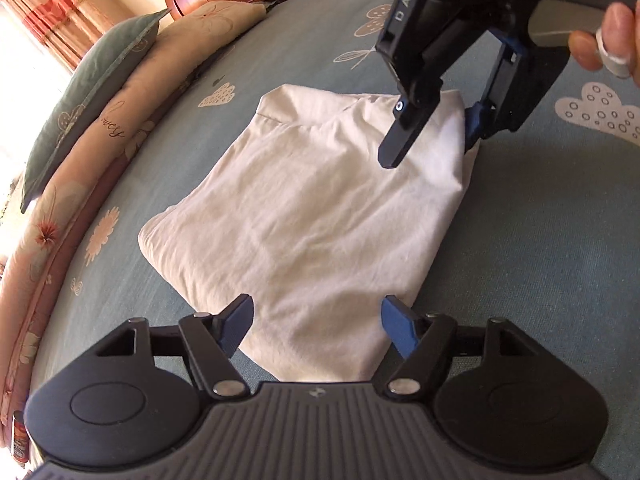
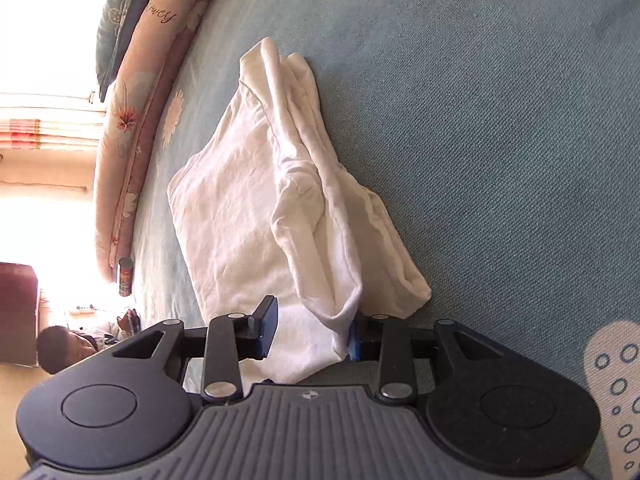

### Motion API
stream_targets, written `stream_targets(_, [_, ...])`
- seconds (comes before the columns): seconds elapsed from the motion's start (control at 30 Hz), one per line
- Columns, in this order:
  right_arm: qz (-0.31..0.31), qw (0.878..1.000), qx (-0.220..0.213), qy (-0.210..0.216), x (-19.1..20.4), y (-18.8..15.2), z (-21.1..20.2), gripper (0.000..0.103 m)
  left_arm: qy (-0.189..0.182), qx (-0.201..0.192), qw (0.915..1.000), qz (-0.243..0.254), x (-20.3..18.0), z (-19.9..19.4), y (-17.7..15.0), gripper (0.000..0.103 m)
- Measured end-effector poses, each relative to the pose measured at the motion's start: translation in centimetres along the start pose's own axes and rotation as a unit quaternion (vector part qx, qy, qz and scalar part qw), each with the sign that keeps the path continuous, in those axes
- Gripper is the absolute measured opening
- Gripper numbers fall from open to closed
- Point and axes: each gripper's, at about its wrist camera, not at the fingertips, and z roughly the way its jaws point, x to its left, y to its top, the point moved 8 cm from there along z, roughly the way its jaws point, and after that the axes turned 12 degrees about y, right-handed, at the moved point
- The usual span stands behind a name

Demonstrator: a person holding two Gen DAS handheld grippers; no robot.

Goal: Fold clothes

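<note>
the white cotton folded garment (image 1: 304,216) lies on the blue-green patterned bedsheet (image 1: 520,240). the left gripper (image 1: 318,330) is wide open over its near edge, holding nothing. the right gripper (image 2: 312,330) stands partly open around a corner.

Left gripper (image 1: 316,326) angled downward, jaws spread wide; right gripper (image 1: 434,136) tilted down opposite, jaws partly apart, gripped by a ringed hand (image 1: 604,32).
</note>
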Motion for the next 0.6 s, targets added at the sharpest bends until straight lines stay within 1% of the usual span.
stream_targets(0.1, [0.017, 1.000, -0.009, 0.013, 0.1, 0.0, 0.3, 0.041, 0.014, -0.031, 0.9988, 0.035, -0.6, -0.1, 0.0, 0.072])
stream_targets(0.17, [0.029, 0.999, -0.015, 0.032, 0.4, 0.0, 0.3, 0.042, 0.015, -0.052, 0.9970, 0.055, -1.0, -0.4, 0.0, 0.072])
stream_targets(0.2, [0.032, 0.999, -0.017, 0.037, 0.5, 0.0, 0.4, 0.046, 0.012, -0.056, 0.9968, 0.056, -0.9, -0.3, -0.1, 0.072])
stream_targets(0.23, [0.034, 0.998, -0.018, 0.042, 0.7, -0.1, 0.5, 0.048, 0.010, -0.054, 0.9972, 0.051, -0.7, -0.2, -0.1, 0.072])
stream_targets(0.27, [0.032, 0.999, -0.013, 0.040, 0.6, -0.3, 0.8, 0.052, 0.008, -0.051, 0.9977, 0.045, -0.5, -0.2, -0.1, 0.072])
stream_targets(0.3, [0.030, 0.999, -0.008, 0.036, 0.6, -0.5, 1.2, 0.054, 0.006, -0.049, 0.9982, 0.034, -0.2, -0.2, -0.1, 0.072])
stream_targets(0.33, [0.028, 0.999, -0.002, 0.029, 0.4, -0.8, 1.6, 0.055, 0.006, -0.046, 0.9986, 0.024, 0.1, -0.2, -0.1, 0.072])
stream_targets(0.4, [0.030, 0.999, -0.003, 0.019, 0.0, -1.2, 1.5, 0.054, 0.010, -0.044, 0.9989, 0.014, 0.6, -0.3, -0.3, 0.072])
stream_targets(0.53, [0.034, 0.999, -0.017, 0.008, -0.3, -1.8, 0.8, 0.054, 0.012, -0.042, 0.9987, 0.025, 0.6, -0.4, -1.5, 0.072])
stream_targets(0.6, [0.051, 0.998, -0.022, 0.013, -0.6, -2.0, 0.5, 0.054, 0.008, -0.051, 0.9983, 0.027, 0.7, -1.0, -1.9, 0.072])
